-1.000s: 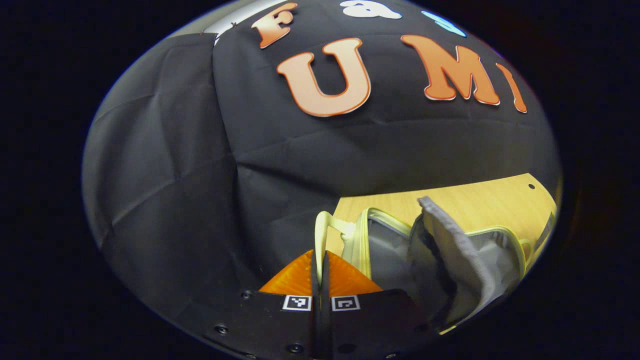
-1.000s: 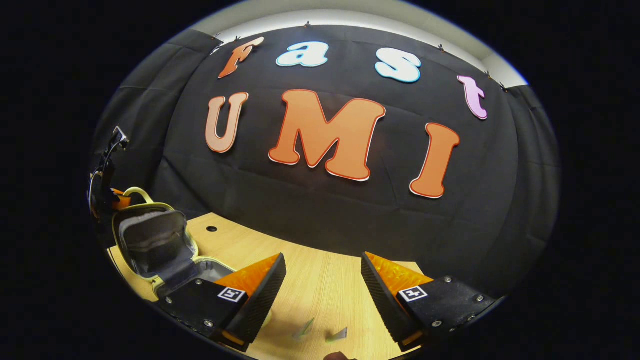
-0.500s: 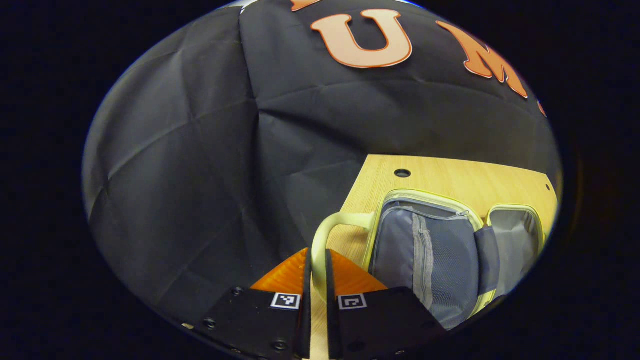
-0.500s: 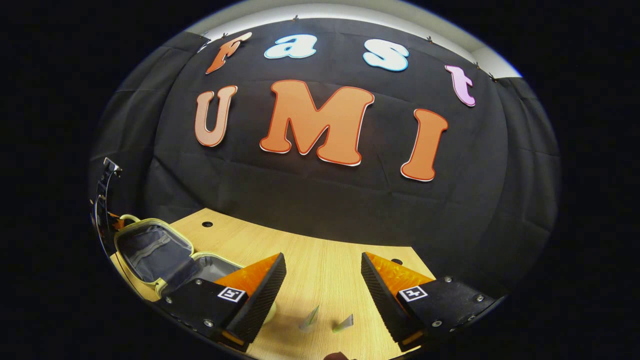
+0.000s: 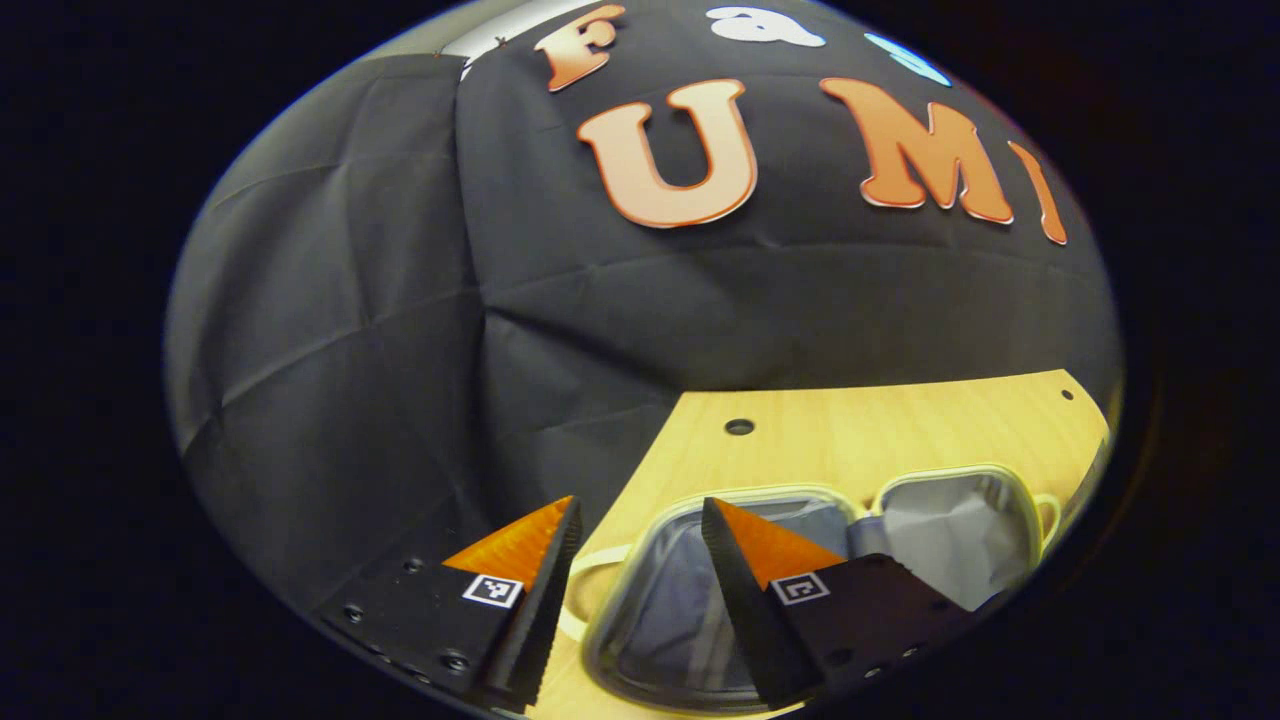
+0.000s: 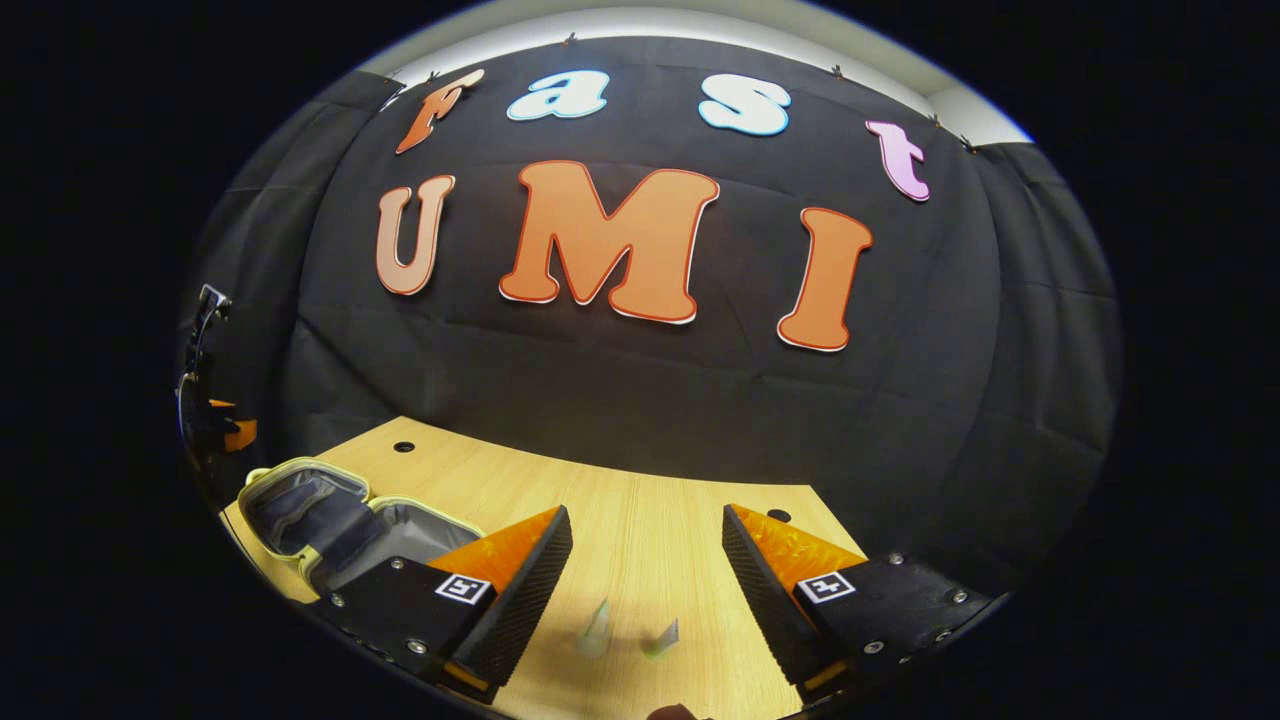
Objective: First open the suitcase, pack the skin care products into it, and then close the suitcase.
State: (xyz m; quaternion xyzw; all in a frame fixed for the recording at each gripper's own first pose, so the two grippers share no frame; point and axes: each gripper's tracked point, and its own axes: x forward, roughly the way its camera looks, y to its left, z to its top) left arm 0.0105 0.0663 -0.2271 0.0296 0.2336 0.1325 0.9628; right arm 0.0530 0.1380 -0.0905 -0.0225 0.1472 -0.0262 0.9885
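Your left gripper [image 5: 634, 580] hangs with its fingers spread wide and nothing between them, low in the left gripper view, right above the small grey fabric suitcase with pale yellow trim [image 5: 800, 560]. The case lies flat on the light wooden table [image 5: 860, 430], both halves splayed open — the near half under your fingertips, the far half toward the lower right of the frame. The pale yellow carry handle [image 5: 590, 560] peeks out between your fingers at the near edge of the case.

Your right gripper [image 6: 646, 560] is also spread and empty, low centre in the right gripper view. Between its fingers, two small pale items [image 6: 625, 632] sit on the tabletop; they're blurred, so you can't call them for certain, though they look like the skin care products. The open suitcase shows at the lower left of that frame, well apart from them.

Opening looks done, so packing seems next. Bring the right gripper down square over one pale item, close gently and low — small and light, it could skid or tip. Keep the left gripper near the case rim, ready to steady it.

Inside the case: grey lining, and in the near half what seems a pocket panel. No products in either half as far as you can see.
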